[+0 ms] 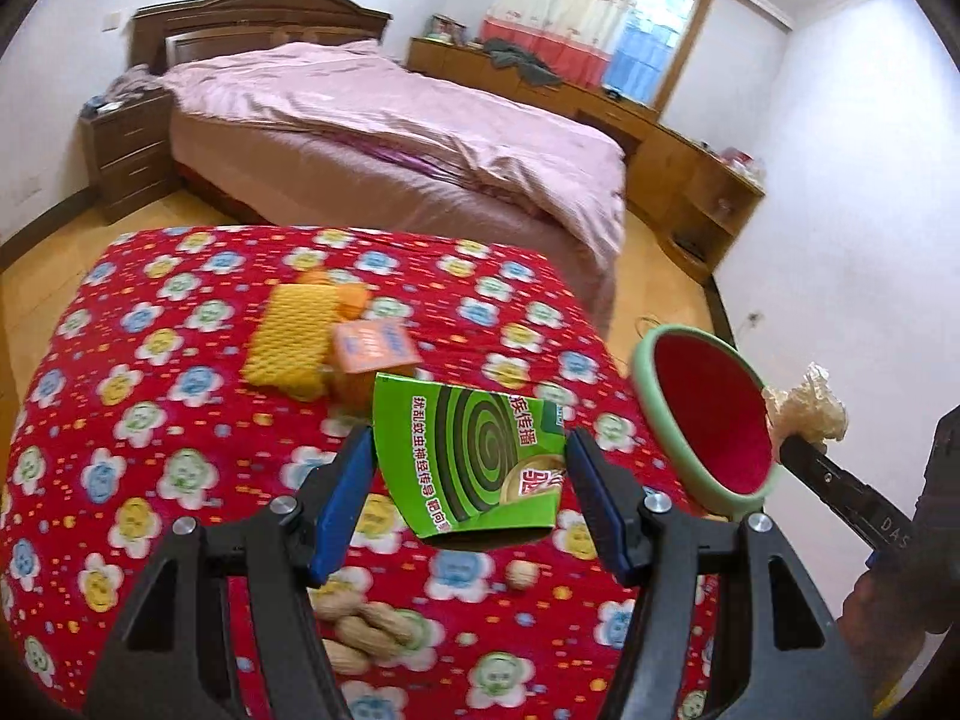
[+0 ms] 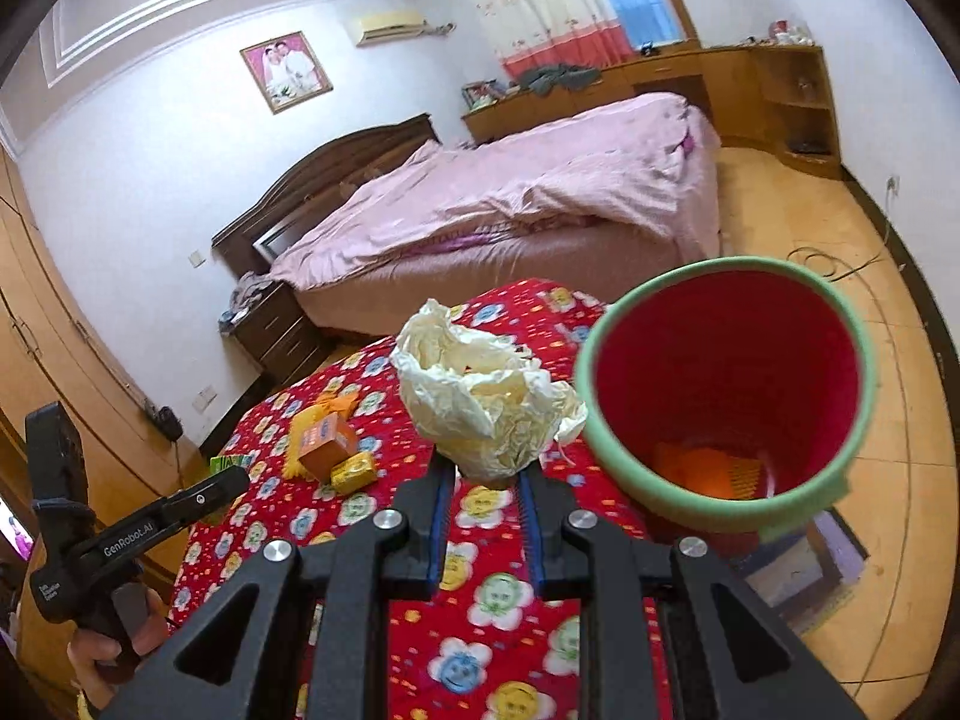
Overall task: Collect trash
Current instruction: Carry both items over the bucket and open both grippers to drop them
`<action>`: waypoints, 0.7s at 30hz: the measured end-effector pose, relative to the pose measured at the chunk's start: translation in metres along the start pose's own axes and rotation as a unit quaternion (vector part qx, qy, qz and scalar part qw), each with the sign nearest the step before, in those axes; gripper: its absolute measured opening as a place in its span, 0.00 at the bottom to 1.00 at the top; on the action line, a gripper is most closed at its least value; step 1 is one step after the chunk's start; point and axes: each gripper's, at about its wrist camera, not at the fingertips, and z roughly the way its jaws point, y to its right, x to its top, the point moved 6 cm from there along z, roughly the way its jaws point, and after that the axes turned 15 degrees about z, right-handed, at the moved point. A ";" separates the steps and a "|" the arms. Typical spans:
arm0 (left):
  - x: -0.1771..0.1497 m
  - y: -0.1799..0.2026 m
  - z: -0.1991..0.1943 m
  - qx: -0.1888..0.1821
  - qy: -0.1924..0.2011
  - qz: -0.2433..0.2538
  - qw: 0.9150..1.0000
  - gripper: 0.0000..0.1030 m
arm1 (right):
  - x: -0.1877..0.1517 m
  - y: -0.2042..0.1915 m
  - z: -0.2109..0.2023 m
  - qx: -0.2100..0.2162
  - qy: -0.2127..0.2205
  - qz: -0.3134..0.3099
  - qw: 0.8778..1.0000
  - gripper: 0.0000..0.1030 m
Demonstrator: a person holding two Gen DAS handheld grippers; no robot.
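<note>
Your left tool [image 1: 468, 480] pinches the green coil box [image 1: 474, 462] by its edges, and your right tool [image 2: 483, 480] squeezes the crumpled wrapper [image 2: 486, 402], both carried above the counter [image 2: 492, 600] toward the red bin [image 2: 726, 384], likely so they drop straight in.

Bin [image 2: 840, 360] mouth open, unobstructed — boxes [image 2: 327, 447] crowd tabletop [image 2: 510, 630].
</note>
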 end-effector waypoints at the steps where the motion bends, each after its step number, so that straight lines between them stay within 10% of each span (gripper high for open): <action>1: 0.001 0.007 0.002 -0.005 -0.002 0.005 1.000 0.63 | 0.000 0.003 -0.004 -0.003 0.004 0.002 1.000 0.22; 21: 0.036 0.138 0.082 -0.080 -0.032 0.112 0.990 0.63 | 0.032 0.111 -0.011 -0.053 0.024 0.085 0.995 0.22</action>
